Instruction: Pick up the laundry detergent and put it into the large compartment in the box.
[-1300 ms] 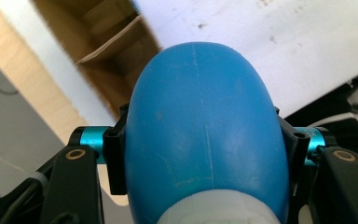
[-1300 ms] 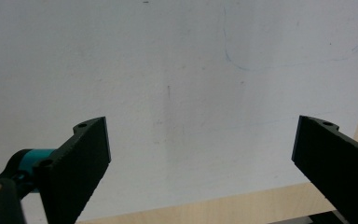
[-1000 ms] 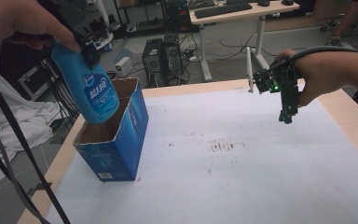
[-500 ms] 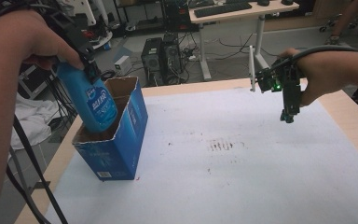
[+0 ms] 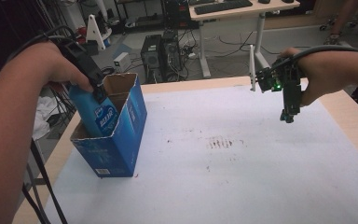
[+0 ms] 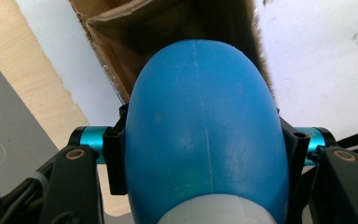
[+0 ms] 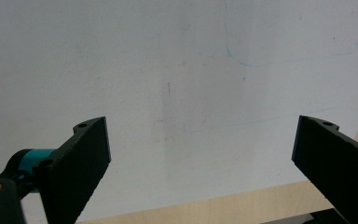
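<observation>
White-papered worktop (image 5: 242, 158): left tongs (image 5: 95, 88) pinch a smooth, probably slippery blue bottle (image 5: 93, 112) below its neck, over the box (image 5: 116, 140) at nine o'clock; right tongs (image 5: 289, 114) spread, empty.

The right tongs (image 7: 200, 154) stand wide apart with nothing between them, above the white table cover (image 7: 177, 70).

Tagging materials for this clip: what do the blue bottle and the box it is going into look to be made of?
Blue bottle: apparently plastic, smooth and slightly glossy, with a faint mould seam down its middle and fine scuffs; printed label in the high view. Box: corrugated cardboard by the look, blue printed outside, raw brown inside, with a rough torn rim in the left gripper view.
</observation>
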